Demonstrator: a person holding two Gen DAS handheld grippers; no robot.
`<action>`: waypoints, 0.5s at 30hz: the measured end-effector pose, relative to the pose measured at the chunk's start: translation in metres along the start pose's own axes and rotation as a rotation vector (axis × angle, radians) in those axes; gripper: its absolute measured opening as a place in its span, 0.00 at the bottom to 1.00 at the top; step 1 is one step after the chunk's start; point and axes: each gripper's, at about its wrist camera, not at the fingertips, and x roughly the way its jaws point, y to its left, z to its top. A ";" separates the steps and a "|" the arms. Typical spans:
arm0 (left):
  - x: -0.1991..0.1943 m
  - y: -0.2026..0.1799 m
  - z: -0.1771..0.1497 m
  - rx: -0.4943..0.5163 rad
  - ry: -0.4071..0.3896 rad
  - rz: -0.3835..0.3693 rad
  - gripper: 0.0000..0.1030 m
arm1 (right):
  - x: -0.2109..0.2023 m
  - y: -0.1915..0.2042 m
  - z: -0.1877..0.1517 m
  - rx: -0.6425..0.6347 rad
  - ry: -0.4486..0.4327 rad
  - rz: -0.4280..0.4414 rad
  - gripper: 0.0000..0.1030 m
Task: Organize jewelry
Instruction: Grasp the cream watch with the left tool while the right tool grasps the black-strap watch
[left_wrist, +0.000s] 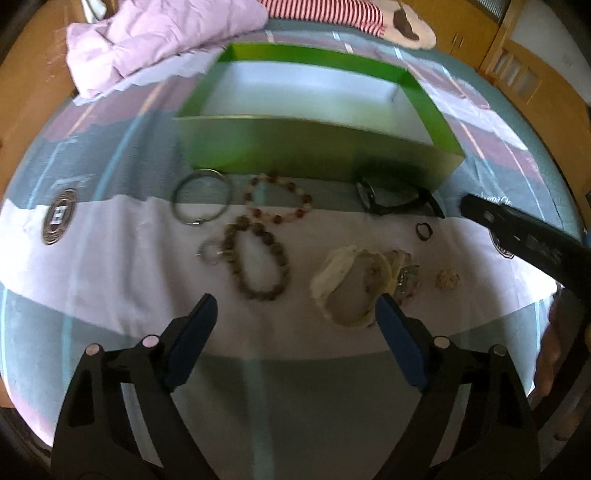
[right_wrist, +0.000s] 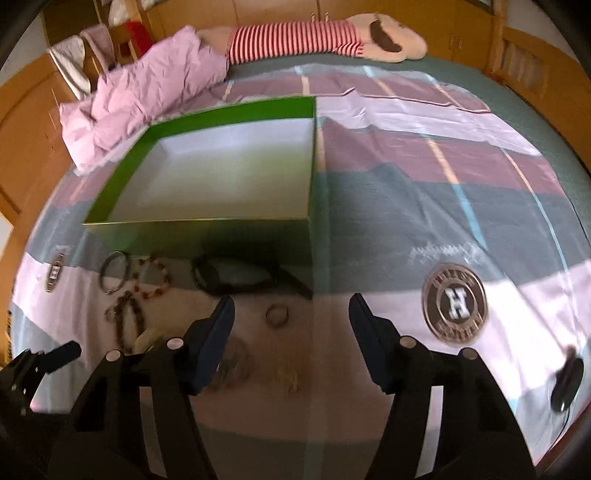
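Note:
Several pieces of jewelry lie on the bedsheet in front of an open green box (left_wrist: 314, 147) with a white inside. Among them are a metal bangle (left_wrist: 201, 201), a pale and red bead bracelet (left_wrist: 279, 201), a brown bead bracelet (left_wrist: 258, 258), a black watch (left_wrist: 399, 199), a small dark ring (left_wrist: 424, 231) and a cream shell-like piece (left_wrist: 351, 284). My left gripper (left_wrist: 295, 301) hangs open just short of the brown bracelet and the cream piece, holding nothing. My right gripper (right_wrist: 291, 301) is open above the sheet. The small ring (right_wrist: 277, 315) lies just beyond its fingertips.
A crumpled pink quilt (right_wrist: 140, 99) and a striped plush toy (right_wrist: 295, 37) lie behind the box. Round H emblems (right_wrist: 456, 302) are printed on the sheet. A small black object (right_wrist: 565, 384) rests at the right. A wooden bed frame (right_wrist: 524, 62) rims the mattress.

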 end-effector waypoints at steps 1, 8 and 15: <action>0.005 -0.002 0.003 0.004 0.008 0.003 0.78 | 0.007 0.002 0.003 -0.012 0.010 -0.003 0.63; 0.031 -0.007 0.016 0.011 0.066 -0.008 0.57 | 0.044 0.008 0.014 -0.030 0.076 0.028 0.49; 0.045 -0.012 0.021 0.020 0.113 -0.048 0.23 | 0.058 0.011 0.016 -0.050 0.099 0.007 0.17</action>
